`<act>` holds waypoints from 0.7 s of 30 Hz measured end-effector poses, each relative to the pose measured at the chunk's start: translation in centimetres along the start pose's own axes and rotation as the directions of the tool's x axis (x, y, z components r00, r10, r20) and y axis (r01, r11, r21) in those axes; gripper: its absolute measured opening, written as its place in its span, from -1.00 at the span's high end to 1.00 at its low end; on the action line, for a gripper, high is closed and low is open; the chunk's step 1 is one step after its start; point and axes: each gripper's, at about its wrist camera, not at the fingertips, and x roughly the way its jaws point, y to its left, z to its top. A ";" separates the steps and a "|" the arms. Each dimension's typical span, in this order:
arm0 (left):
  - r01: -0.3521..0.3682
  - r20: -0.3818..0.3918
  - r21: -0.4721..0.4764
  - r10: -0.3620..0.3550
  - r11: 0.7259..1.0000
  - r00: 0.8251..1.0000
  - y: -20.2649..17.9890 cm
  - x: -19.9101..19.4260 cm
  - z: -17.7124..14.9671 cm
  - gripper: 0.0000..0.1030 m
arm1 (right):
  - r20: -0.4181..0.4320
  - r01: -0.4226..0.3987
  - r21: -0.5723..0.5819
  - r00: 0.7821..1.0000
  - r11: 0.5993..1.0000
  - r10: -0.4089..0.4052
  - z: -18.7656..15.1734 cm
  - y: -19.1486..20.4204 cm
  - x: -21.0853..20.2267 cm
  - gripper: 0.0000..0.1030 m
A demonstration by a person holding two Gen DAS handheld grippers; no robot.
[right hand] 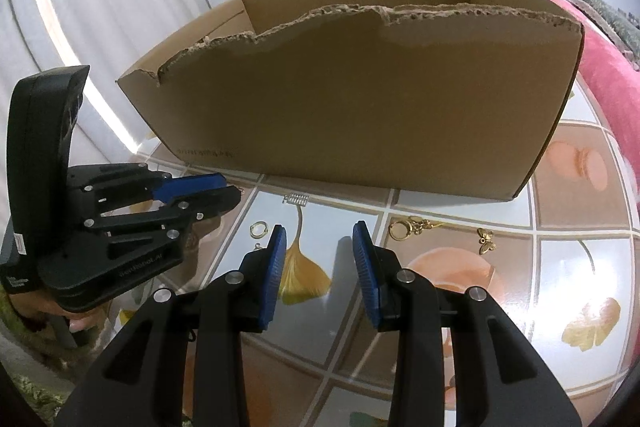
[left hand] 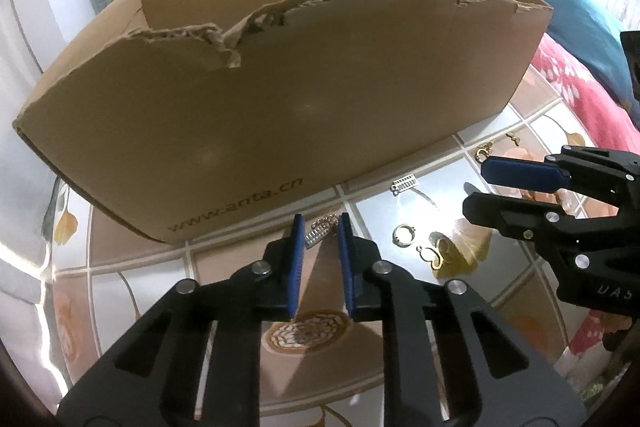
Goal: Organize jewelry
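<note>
Tabletop [left hand: 400, 211]: earring [left hand: 320, 231] btwn left claw [left hand: 321, 227] pads.

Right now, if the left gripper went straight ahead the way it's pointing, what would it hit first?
Probably the small silver and gold jewelry piece lying between the tips of the open left gripper, then the cardboard box wall just behind it. Depth is hard to judge here.

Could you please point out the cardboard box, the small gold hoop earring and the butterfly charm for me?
cardboard box [right hand: 360, 107]: right wrist view, middle of its near wall.
small gold hoop earring [right hand: 258, 229]: right wrist view, on the ring's rim.
butterfly charm [right hand: 487, 241]: right wrist view, on its gold body.
</note>
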 end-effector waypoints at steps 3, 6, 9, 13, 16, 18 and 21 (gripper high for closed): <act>0.002 0.005 0.010 -0.002 1.000 1.000 0.0 0.0 -0.1 0.91 | 0.001 0.001 0.000 1.000 1.000 -0.001 0.1 0.0 0.0 0.33; 0.009 0.009 0.013 -0.010 1.000 1.000 0.0 0.2 0.1 0.91 | 0.003 0.001 0.000 1.000 1.000 -0.001 0.0 0.0 -0.2 0.33; 0.017 0.014 0.012 -0.018 1.000 1.000 0.3 0.1 0.0 0.91 | 0.012 0.002 -0.004 1.000 1.000 -0.002 0.1 0.2 -0.5 0.33; 0.023 0.012 0.005 -0.023 1.000 1.000 0.5 0.1 0.0 0.92 | 0.022 0.005 -0.016 1.000 1.000 -0.005 0.8 0.3 -0.6 0.33; 0.023 0.008 -0.007 -0.023 1.000 1.000 1.1 -0.3 -0.4 0.92 | 0.015 0.008 -0.031 1.000 0.999 -0.008 1.5 0.6 -0.1 0.33; 0.023 0.008 -0.021 -0.023 1.000 1.000 1.3 -0.5 -0.7 0.91 | -0.003 0.015 -0.042 1.000 0.999 -0.015 1.9 0.7 0.7 0.33; 0.023 0.006 -0.030 -0.023 0.999 1.000 1.6 -0.6 -0.9 0.92 | -0.017 0.011 -0.047 1.000 0.999 -0.012 2.2 0.9 1.5 0.33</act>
